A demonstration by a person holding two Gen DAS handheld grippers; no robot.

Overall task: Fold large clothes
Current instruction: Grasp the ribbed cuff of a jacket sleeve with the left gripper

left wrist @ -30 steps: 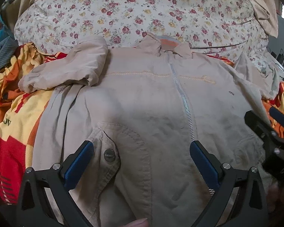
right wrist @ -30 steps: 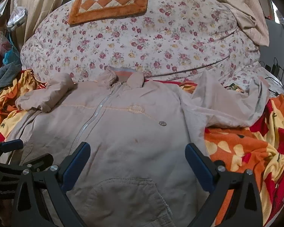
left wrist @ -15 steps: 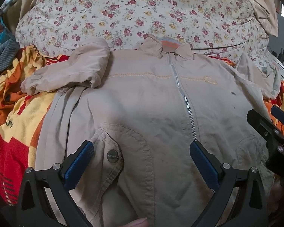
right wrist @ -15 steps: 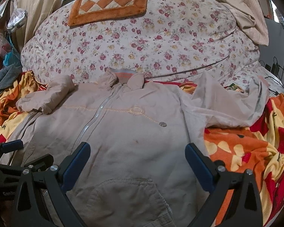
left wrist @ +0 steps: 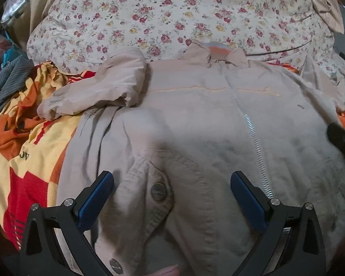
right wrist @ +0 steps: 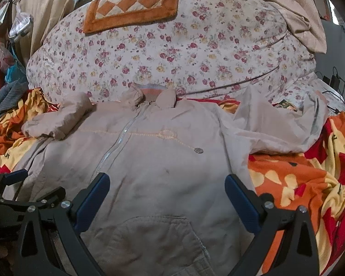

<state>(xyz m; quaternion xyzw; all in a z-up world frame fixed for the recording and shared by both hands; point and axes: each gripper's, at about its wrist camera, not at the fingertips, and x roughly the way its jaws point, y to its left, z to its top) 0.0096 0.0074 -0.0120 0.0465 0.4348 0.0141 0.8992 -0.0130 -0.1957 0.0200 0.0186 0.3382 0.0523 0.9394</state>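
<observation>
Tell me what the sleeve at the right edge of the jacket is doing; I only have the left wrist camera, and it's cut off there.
Observer: In the right wrist view that sleeve lies spread out sideways on the orange flowered blanket, not folded over the jacket.
Operator: Is the right gripper holding anything?
Observer: No. The right gripper is open, its fingers wide apart over the jacket's lower front, gripping nothing.
Operator: What's the orange strip at the top of my picture?
Observer: A mat with an orange border and orange-and-white checks, lying on the floral quilt.
</observation>
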